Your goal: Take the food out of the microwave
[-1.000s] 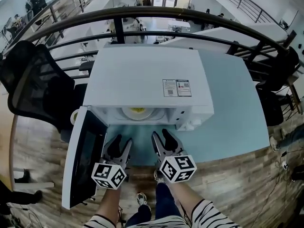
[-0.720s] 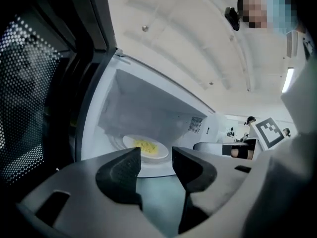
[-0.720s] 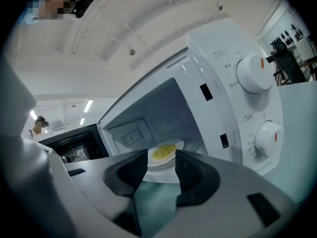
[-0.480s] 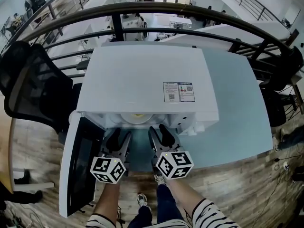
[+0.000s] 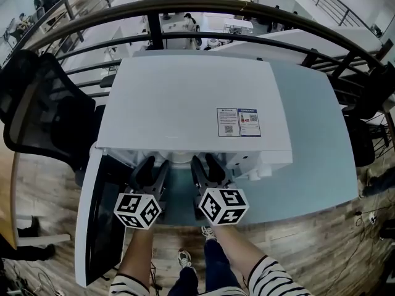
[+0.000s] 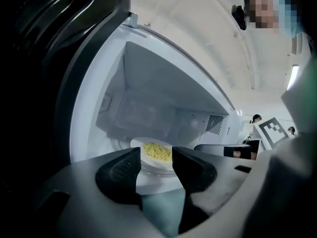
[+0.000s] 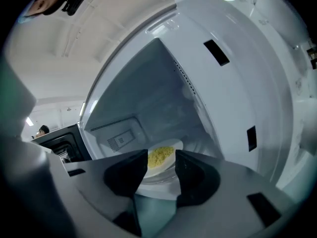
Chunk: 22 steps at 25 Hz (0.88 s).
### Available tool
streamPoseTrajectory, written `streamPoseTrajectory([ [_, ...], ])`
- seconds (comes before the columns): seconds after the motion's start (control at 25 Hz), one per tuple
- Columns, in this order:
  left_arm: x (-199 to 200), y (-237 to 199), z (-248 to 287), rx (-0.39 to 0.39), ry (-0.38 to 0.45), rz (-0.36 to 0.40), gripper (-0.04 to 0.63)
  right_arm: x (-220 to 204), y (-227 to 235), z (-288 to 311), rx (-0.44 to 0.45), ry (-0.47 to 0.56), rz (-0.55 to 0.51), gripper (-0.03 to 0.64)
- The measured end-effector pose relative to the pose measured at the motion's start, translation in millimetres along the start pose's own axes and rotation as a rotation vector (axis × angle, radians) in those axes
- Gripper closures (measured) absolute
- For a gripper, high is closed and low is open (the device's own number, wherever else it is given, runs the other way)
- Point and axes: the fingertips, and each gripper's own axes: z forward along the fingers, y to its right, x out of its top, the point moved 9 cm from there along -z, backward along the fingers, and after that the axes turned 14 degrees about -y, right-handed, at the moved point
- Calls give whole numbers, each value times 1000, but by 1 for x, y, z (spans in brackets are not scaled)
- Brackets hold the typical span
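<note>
Head view: microwave [image 5: 191, 103] stands on the pale blue bench [image 5: 315, 140], its door [image 5: 99, 221] swung open on my left side. Left gripper [image 5: 154, 165] and right gripper [image 5: 205, 164] lie side by side, both pointed into the mouth of the oven, tips just under the front edge of its top panel. The top panel hides the food from this view. Left gripper view: jaws stand well apart with nothing between them and nothing held. Through the gap I see the white plate [image 6: 146, 162] of yellow food [image 6: 157, 151] resting on the floor of the cavity [image 6: 148, 108], beyond my tips and untouched. The dark inner face of the door fills the left of this view. Right gripper view: jaws likewise wide and empty. The same plate and food show through the gap, near the middle of the cavity floor, clear of the jaws.
</note>
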Motion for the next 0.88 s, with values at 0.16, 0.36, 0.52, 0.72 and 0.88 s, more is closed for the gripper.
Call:
streamPoseTrajectory([
  [0.16, 7, -6, 7, 4, -6, -30, 416, 3, 2, 8, -9, -6, -5, 448],
  [0.36, 16, -10, 19, 19, -30, -18, 416, 2, 6, 19, -25, -28, -11, 448],
  [0.52, 20, -13, 27, 43, -69, -16, 414, 4, 7, 26, -31, -54, -9, 447],
  [0.72, 18, -15, 37, 60, -141, -23, 389, 6, 5, 32, -57, -79, -7, 448],
  [0.88, 18, -15, 42, 48, -186, -38, 373, 7, 4, 33, -86, -91, -4, 448],
])
